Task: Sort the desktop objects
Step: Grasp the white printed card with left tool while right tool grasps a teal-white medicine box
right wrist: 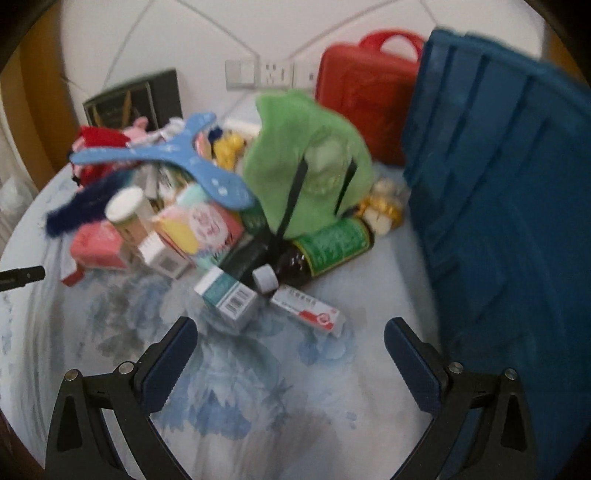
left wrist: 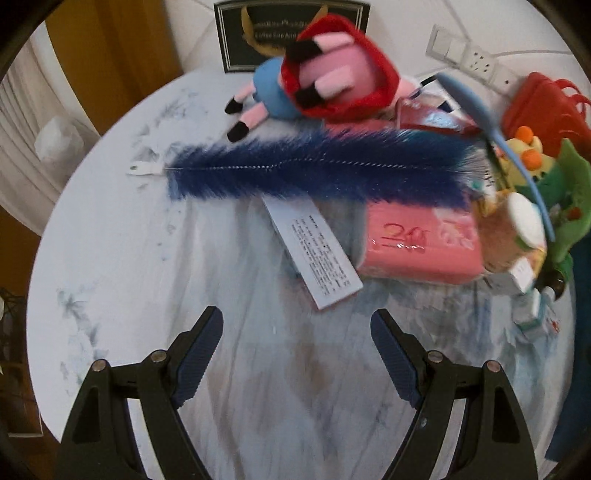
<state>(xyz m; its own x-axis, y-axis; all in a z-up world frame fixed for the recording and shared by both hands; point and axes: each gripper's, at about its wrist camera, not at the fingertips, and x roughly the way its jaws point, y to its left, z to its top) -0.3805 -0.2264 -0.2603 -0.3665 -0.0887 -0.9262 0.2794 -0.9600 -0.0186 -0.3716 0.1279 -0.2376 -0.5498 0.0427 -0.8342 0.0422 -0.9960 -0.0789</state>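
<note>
A heap of objects lies on a round table with a pale blue floral cloth (left wrist: 122,236). In the left wrist view a dark blue feathery brush (left wrist: 317,173) with a paper tag (left wrist: 314,254) lies across the heap, behind it a pink plush toy in a red hood (left wrist: 332,74), beside it a pink box (left wrist: 421,240). My left gripper (left wrist: 297,332) hangs open over bare cloth in front of the tag. In the right wrist view my right gripper (right wrist: 291,339) is open just in front of small medicine boxes (right wrist: 229,295) (right wrist: 310,310) and a brown bottle with a green label (right wrist: 325,247).
A blue boomerang-shaped piece (right wrist: 166,158) and a green plush (right wrist: 306,162) top the heap. A large blue crate (right wrist: 509,206) stands at the right, a red case (right wrist: 362,81) behind it. A dark framed sign (left wrist: 291,33) leans on the wall with sockets (left wrist: 476,59).
</note>
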